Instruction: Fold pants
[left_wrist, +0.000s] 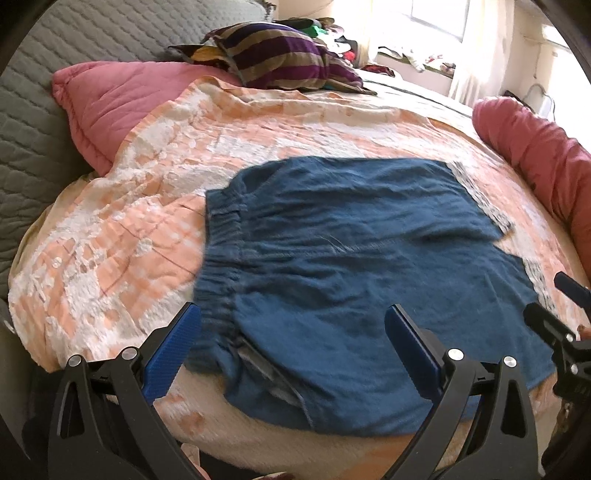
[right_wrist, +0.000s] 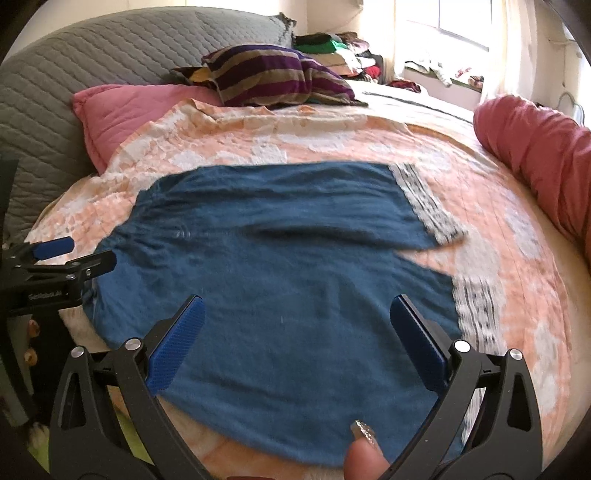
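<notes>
Blue pants (left_wrist: 351, 251) lie flat on the orange and white bedspread (left_wrist: 122, 229), waistband to the left, patterned leg cuffs (right_wrist: 428, 199) to the right. My left gripper (left_wrist: 295, 321) is open and empty, above the near waistband corner. My right gripper (right_wrist: 297, 310) is open and empty, above the near leg of the pants (right_wrist: 295, 266). The right gripper shows at the right edge of the left wrist view (left_wrist: 557, 299). The left gripper shows at the left edge of the right wrist view (right_wrist: 81, 254). A fingertip with a glitter nail (right_wrist: 364, 435) shows at the bottom.
A pink pillow (left_wrist: 107, 99) and a striped cushion (left_wrist: 280, 59) lie at the back left. A red bolster (left_wrist: 539, 151) lies along the right. A grey quilted headboard (left_wrist: 44, 92) stands at the left. Piled clothes (right_wrist: 343, 51) sit by the window.
</notes>
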